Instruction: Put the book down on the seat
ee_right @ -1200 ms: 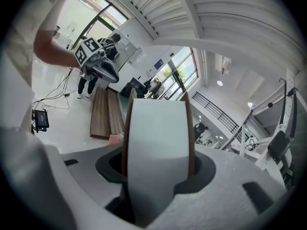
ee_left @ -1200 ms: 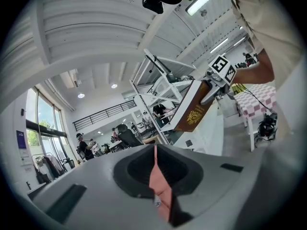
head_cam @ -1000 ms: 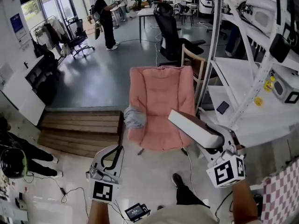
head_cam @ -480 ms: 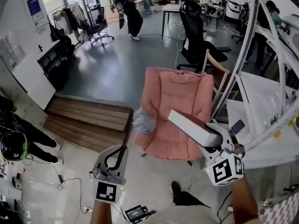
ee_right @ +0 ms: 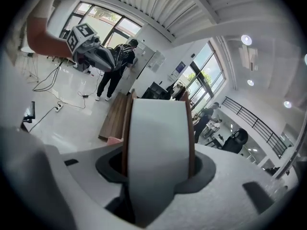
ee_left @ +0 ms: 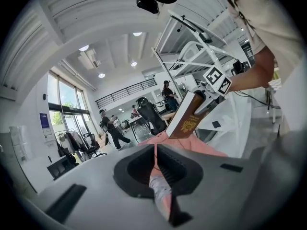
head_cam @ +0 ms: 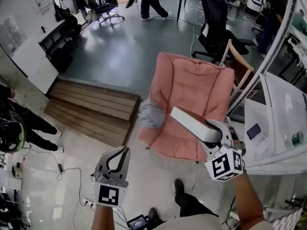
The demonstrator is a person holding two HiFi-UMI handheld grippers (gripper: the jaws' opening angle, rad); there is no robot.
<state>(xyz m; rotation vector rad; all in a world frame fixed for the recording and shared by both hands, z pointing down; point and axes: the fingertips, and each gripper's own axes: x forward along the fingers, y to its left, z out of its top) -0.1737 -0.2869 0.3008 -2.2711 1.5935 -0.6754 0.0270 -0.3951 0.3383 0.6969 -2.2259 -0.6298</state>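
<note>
A thick book point(head_cam: 191, 124) with a brown cover and white page edge is clamped in my right gripper point(head_cam: 214, 134), held in the air over the front right of the pink cushioned seat point(head_cam: 183, 90). The right gripper view is filled by the book's page edge point(ee_right: 157, 147) between the jaws. My left gripper point(head_cam: 118, 155) hangs low to the left of the chair, shut, with nothing in it. From the left gripper view the book point(ee_left: 186, 121) and the right gripper point(ee_left: 204, 97) show above the pink seat point(ee_left: 192, 143).
A grey cloth point(head_cam: 150, 113) lies on the seat's left edge. A wooden step platform point(head_cam: 91, 110) sits left of the chair. A white metal rack and table point(head_cam: 278, 114) stand close on the right. Black office chairs point(head_cam: 216, 18) and people stand farther back; cables run over the floor.
The view has swung so the pink chair sits more central and nearer. The book in the right gripper has shifted slightly up and left over the seat. The left gripper holds its place.
</note>
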